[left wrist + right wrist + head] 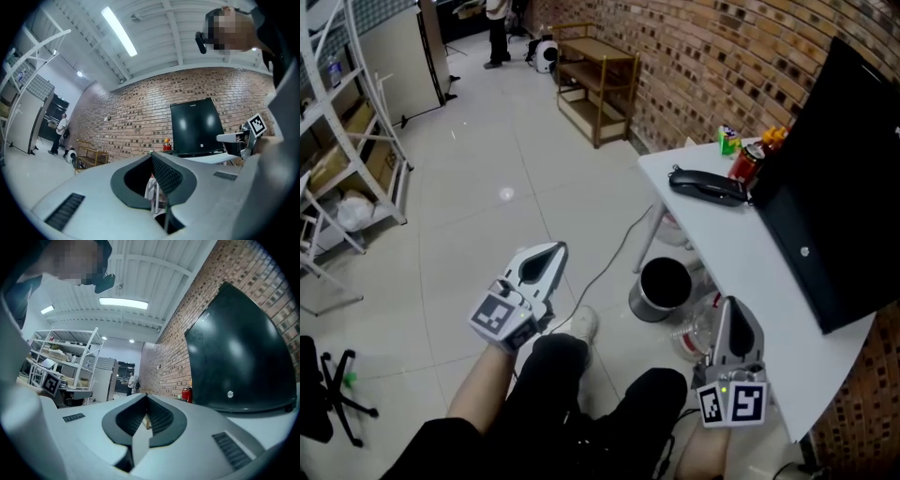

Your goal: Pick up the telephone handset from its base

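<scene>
The black telephone [708, 186] lies at the far end of the white table [741, 258], its handset resting on the base. My left gripper [553, 251] hovers over the floor, well short and left of the table, its jaws shut and empty [151, 153]. My right gripper [727, 305] is at the table's near edge, pointing along it toward the phone, far from it. Its jaws meet at the tip with nothing between them [146, 396]. The phone does not show in either gripper view.
A black monitor [839, 187] stands along the brick wall on the table. A red can [747, 161] and small green and orange items sit behind the phone. A round bin [662, 287] stands beside the table. A wooden bench [595, 80], white shelving [347, 141] and a distant person [497, 28] are beyond.
</scene>
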The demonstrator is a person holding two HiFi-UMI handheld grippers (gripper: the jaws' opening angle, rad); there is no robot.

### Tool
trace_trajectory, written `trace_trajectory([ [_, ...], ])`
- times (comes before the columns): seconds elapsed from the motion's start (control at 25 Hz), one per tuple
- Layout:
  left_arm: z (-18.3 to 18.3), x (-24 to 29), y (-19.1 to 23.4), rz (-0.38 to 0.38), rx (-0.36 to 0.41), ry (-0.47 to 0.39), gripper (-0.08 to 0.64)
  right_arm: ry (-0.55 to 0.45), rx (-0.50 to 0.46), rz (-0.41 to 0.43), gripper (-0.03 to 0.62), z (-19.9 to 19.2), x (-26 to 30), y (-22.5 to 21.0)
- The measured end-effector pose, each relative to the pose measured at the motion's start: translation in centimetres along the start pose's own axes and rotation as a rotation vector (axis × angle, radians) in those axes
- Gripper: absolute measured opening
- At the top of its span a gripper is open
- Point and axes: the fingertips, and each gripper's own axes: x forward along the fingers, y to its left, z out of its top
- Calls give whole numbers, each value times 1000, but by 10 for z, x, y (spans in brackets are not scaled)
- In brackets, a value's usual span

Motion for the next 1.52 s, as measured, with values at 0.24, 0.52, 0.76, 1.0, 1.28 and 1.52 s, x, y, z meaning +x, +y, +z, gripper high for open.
trace_trajectory([
  [0.24,2,45,7,-36,15,-12,0,-12,-20,-21,11,9,17,-21],
  [0.52,19,102,5,-112,55,-44,0,-27,-41,-59,11,23,35,-48],
  [0.76,16,135,4,-177,51,-23,0,-29,-47,-75,11,27,57,-63],
  [1.0,11,161,14,-218,19,-14,0,-2,-52,-110,9,20,70,-70],
  [1.28,5,173,2,-267,-2,-19,0,27,-56,-182,9,16,47,-81],
  [1.52,14,174,-28,-356,3,-19,0,11,-58,-226,10,27,22,-86],
])
